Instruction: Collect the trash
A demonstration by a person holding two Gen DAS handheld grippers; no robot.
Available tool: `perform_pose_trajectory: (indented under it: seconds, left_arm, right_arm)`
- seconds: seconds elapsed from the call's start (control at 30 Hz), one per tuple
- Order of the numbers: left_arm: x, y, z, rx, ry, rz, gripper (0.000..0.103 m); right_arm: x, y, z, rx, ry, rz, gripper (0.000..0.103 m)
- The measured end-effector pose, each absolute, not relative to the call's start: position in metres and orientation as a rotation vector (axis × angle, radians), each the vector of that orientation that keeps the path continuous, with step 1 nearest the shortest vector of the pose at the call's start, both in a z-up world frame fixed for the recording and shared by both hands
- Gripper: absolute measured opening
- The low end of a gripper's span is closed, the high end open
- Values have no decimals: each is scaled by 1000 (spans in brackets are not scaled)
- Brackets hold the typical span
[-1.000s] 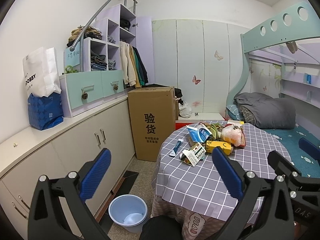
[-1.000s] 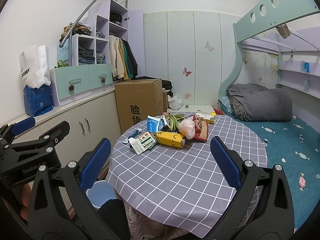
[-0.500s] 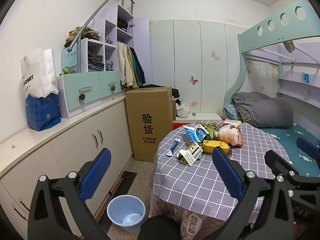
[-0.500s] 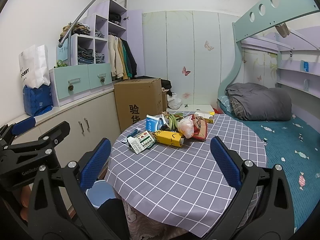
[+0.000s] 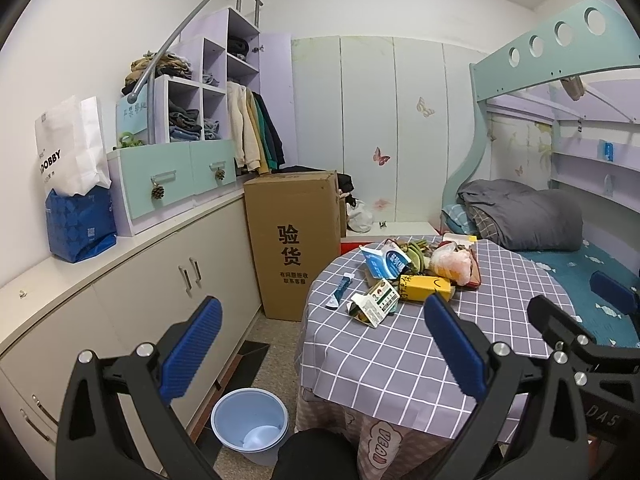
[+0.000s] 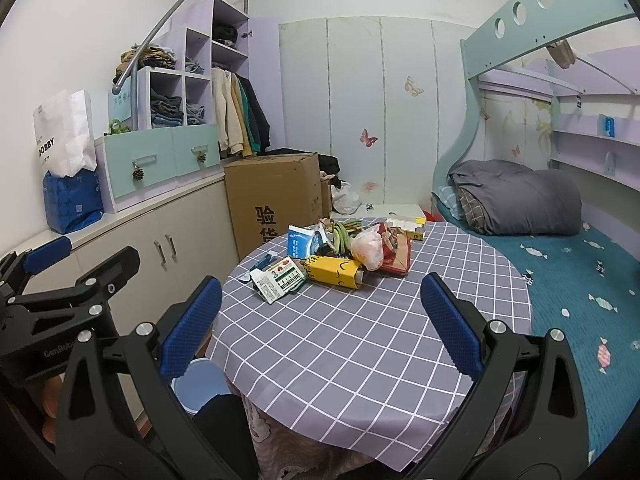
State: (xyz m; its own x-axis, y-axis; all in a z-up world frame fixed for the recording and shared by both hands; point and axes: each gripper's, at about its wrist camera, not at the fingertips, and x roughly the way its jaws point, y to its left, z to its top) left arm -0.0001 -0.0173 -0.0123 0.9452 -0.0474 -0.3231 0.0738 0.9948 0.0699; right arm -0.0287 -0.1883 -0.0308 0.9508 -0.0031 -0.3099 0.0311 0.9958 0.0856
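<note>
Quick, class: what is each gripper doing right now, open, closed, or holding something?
Left gripper: open, holding nothing.
Right gripper: open, holding nothing.

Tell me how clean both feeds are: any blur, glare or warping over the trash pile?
Left wrist: pile sharp, evenly lit, no glare; fisheye bends the cabinet and darkens the corners. Right wrist: equally sharp, carton print partly readable, bed frame bowed at the rim. Both tongs in focus, open.
</note>
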Motion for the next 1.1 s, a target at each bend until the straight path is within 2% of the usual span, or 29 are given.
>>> perform_pose_trajectory:
  seconds: [0.23, 0.6, 0.8, 1.1]
  left_arm:
    - [21, -19, -28, 92, 378, -50, 99]
    - [81, -25, -71, 92, 538, -65, 99]
    - [139, -35, -107, 63, 688, -169, 99]
    - [209, -58, -132, 63, 777, -267, 99]
  right_arm:
    - [-12, -198, -40, 106, 356, -39, 97]
    - [38, -218, -84, 167, 499, -35, 97]
    - [77, -230, -107, 164, 592, -72, 97]
    - [134, -246, -127, 200, 693, -107, 97]
